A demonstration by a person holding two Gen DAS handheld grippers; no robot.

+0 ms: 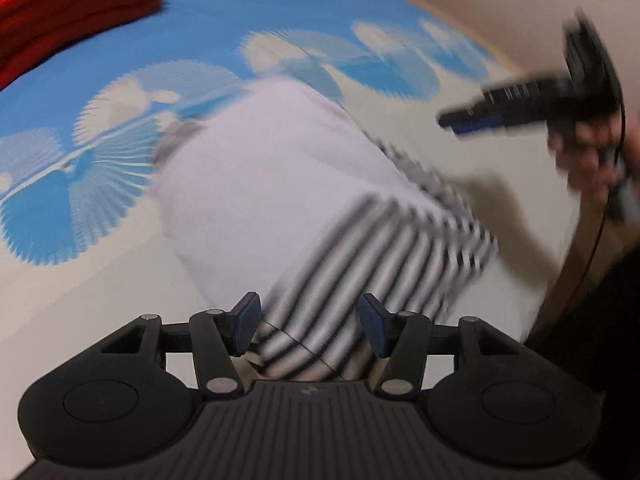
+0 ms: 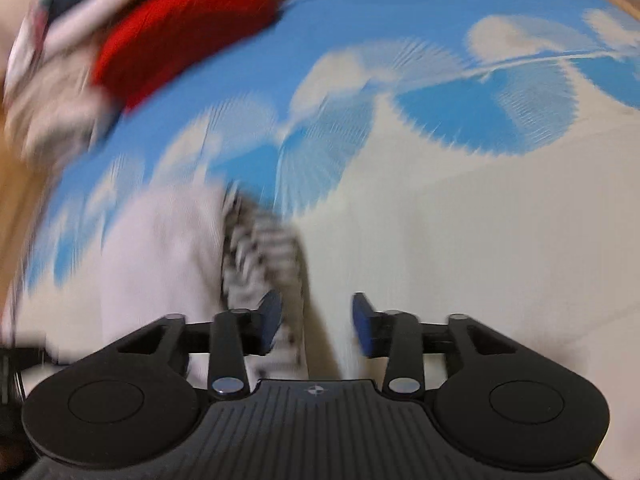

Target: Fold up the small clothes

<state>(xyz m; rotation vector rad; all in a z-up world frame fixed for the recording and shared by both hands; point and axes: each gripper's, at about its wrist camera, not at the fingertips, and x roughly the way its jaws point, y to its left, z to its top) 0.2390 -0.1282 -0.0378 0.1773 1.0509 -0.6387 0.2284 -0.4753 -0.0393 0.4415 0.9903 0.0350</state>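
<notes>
One white garment with black-striped sleeves (image 1: 280, 184) lies folded on my blue-and-cream patterned cloth (image 1: 224, 16); its striped end runs between the spread fingers of my left gripper (image 1: 308, 326), which clamp nothing. My right gripper (image 2: 316, 322) is also parted and empty, just beside the garment's edge. One red garment (image 2: 180, 28) sits far off. Motion blur smears everything; other clothes beyond the red one are indistinct.

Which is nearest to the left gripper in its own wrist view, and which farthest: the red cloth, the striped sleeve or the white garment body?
From the left gripper:
1. Striped sleeve, right between the fingers.
2. White garment body, just ahead, centre.
3. Red cloth, far top-left corner.
</notes>
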